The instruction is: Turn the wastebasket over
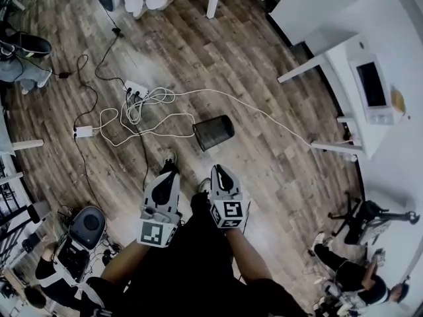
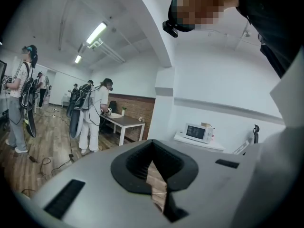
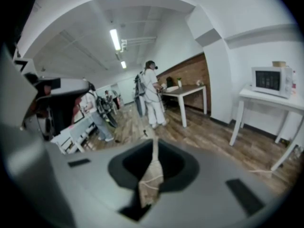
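A: How far has the job been taken?

B: Nothing is judged done. The basket (image 1: 213,132) is seen lying on its side on the floor, untouched. It has yet to be reached, gripped and turned.

A: And the claws?

B: The left gripper (image 1: 168,172) and right gripper (image 1: 219,171) are held on the near side of the basket, apart from it. Both pairs of jaws are pressed together with nothing pinched, and only floor is seen through the slits.

A: What is found around it?

B: White cables (image 1: 149,104) are looped left of the basket, from a power strip (image 1: 137,89), and one strand is run close past its far side. A snag there is judged possible. A table (image 1: 340,65) with a microwave (image 1: 372,88) stands well right of the basket.
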